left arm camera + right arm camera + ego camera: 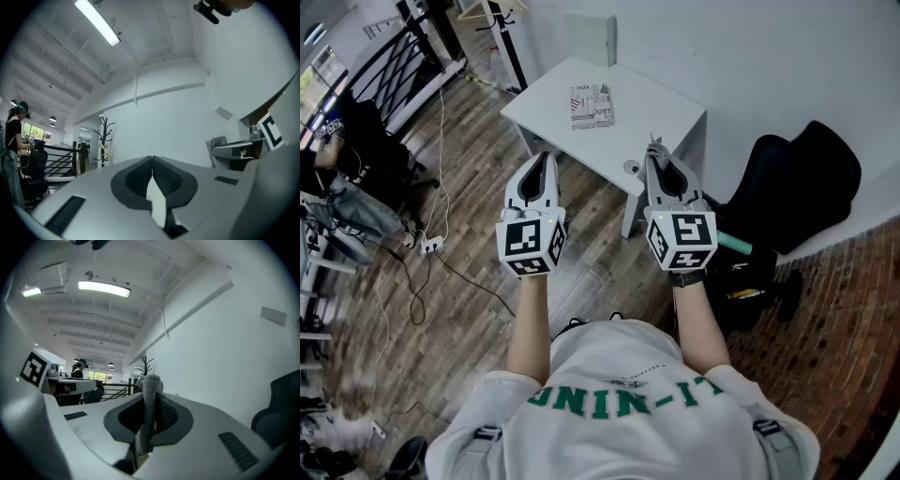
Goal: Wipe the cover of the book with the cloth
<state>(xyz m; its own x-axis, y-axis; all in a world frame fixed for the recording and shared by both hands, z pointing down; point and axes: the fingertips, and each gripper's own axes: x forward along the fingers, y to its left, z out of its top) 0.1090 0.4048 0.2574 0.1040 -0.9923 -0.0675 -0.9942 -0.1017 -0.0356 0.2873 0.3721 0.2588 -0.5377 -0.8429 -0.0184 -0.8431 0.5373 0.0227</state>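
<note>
The cloth [149, 413] is being clamped by the right gripper [655, 150], while the left gripper [546, 161] is closed on nothing. Wiping is probably not yet begun; carrying the cloth down onto the book [592, 105] near the table's [661, 108] left edge is being called for.

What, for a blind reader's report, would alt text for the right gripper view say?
The right hand-held gripper is shut on a grey cloth, with a white wall at right. A person is far off at left, under ceiling lights.

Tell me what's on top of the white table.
A book lies flat on the table, with a small round thing near the front edge. The right gripper, shut on the cloth, covers part of that edge.
</note>
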